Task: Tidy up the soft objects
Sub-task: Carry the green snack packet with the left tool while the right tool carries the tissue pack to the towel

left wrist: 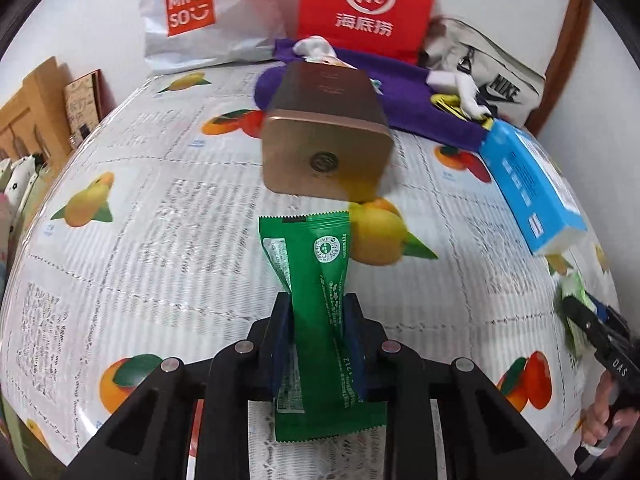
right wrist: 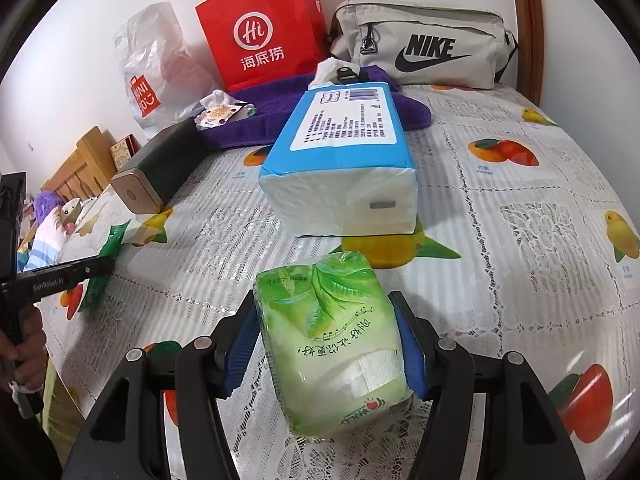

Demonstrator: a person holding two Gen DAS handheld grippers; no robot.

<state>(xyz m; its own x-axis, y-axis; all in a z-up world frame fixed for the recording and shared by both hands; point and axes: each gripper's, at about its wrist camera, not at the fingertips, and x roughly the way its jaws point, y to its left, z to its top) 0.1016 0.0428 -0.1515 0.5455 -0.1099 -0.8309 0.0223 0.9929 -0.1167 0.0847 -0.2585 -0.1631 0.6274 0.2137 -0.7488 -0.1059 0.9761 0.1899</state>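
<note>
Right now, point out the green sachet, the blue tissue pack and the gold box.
green sachet (left wrist: 320, 280), left wrist view, middle of wrapper
blue tissue pack (right wrist: 340, 128), right wrist view, printed top face
gold box (left wrist: 326, 160), left wrist view, near end face

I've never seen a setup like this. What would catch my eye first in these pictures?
Probably the two handheld grippers, each clamping something soft: the left gripper pinches a dark green snack packet, the right gripper squeezes a light green tissue pack. Behind them on the fruit-print tablecloth lie a blue tissue pack and a bright red paper bag.
</note>
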